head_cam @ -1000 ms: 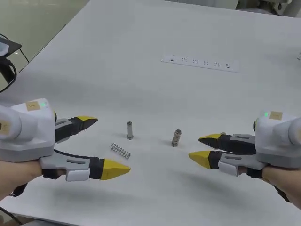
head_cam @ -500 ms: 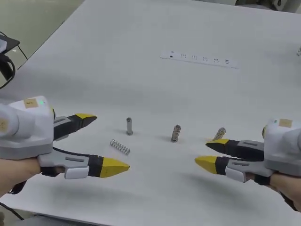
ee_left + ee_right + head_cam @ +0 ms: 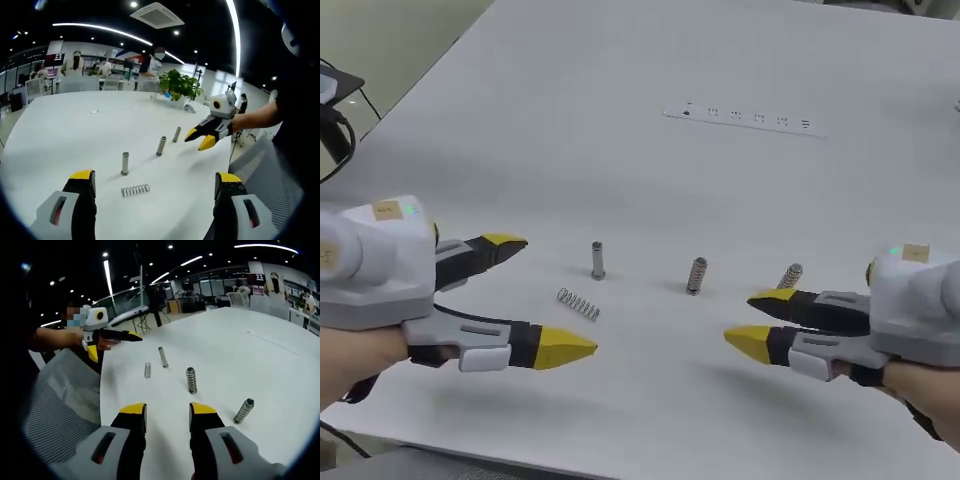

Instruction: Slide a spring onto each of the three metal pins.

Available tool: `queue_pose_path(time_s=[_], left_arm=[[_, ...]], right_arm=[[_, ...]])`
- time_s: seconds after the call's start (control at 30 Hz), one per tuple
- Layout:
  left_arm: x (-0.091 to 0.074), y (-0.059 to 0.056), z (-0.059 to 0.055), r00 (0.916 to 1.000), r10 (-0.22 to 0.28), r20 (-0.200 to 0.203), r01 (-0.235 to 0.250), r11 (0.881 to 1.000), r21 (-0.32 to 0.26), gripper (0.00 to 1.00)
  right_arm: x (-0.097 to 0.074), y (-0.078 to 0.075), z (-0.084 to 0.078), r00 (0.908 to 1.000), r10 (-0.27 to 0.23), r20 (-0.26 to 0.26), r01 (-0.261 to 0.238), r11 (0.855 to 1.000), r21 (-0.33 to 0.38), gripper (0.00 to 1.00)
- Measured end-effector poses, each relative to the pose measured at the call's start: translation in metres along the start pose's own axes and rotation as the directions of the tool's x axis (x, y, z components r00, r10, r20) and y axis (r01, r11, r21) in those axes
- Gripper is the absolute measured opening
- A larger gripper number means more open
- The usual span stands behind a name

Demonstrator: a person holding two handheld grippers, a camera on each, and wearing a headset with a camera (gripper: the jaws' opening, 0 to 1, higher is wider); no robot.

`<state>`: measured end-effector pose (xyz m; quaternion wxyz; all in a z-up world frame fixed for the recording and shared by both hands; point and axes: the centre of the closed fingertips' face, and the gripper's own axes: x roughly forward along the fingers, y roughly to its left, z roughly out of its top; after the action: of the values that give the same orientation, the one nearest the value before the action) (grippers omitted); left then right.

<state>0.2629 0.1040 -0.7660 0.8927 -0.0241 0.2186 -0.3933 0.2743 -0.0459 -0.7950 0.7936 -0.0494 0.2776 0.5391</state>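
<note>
**Two pins done, one spring left lying on the table**

Everything here hangs off the bare pin [image 3: 598, 260], which stands upright on the white table [image 3: 570, 130] with nothing on it. The loose spring [image 3: 578, 303] lies flat just beside it, on the person's side and a touch to the left, not touching. To the right of the bare pin stands the nearer sprung pin [image 3: 696, 276], and further right again the farther sprung pin [image 3: 790, 276]. Each wears its coil, so I'd call the job two-thirds done.

Why the hands sit where they do: the left gripper [image 3: 535, 295] hovers left of the bare pin with its jaws spread very wide and nothing in them. Its mouth faces the spring and the pin, which reads to me like it's lined up for the pick (in the left gripper view the spring sits right between the two tips). The right gripper [image 3: 748, 317] is well to the right of the bare pin, on the person's side of the two sprung pins, jaws only a little apart and empty. My guess is it's parked out of the way, free to steady the bare pin if needed. Since the spring lies flat, it'll probably want a pinch across its coils and then tipping upright.

Writing: nothing I can read. The power strip [image 3: 735, 118], well beyond the bare pin on the far side, has dark marks too small to make out. The tan stickers [image 3: 388, 210] on the grippers look blank as far as I can tell.
</note>
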Motion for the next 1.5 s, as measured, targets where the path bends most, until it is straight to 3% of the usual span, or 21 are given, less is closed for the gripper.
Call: queue_pose_path(time_s=[0.53, 0.83, 1.3, 1.5], left_arm=[[-0.004, 0.001, -0.001, 1.0, 0.008, -0.004, -0.008, 1.0, 0.002, 0.96], [-0.005, 0.003, -0.001, 1.0, 0.007, -0.006, -0.007, 1.0, 0.001, 0.96], [-0.008, 0.003, -0.001, 1.0, 0.009, -0.004, -0.009, 1.0, 0.004, 0.95], [-0.01, 0.003, -0.004, 0.9999, 0.01, -0.01, -0.01, 1.0, -0.001, 0.95]], right_arm=[[0.059, 0.044, 0.042, 0.9917, 0.128, -0.008, -0.128, 0.985, -0.112, 0.29], [0.09, 0.058, 0.048, 0.9847, 0.169, -0.041, -0.173, 0.973, -0.151, 0.27], [0.137, 0.063, 0.031, 0.9799, 0.156, -0.124, -0.178, 0.965, -0.191, 0.23], [0.149, 0.054, 0.029, 0.9851, 0.106, -0.135, -0.131, 0.972, -0.195, 0.21]])
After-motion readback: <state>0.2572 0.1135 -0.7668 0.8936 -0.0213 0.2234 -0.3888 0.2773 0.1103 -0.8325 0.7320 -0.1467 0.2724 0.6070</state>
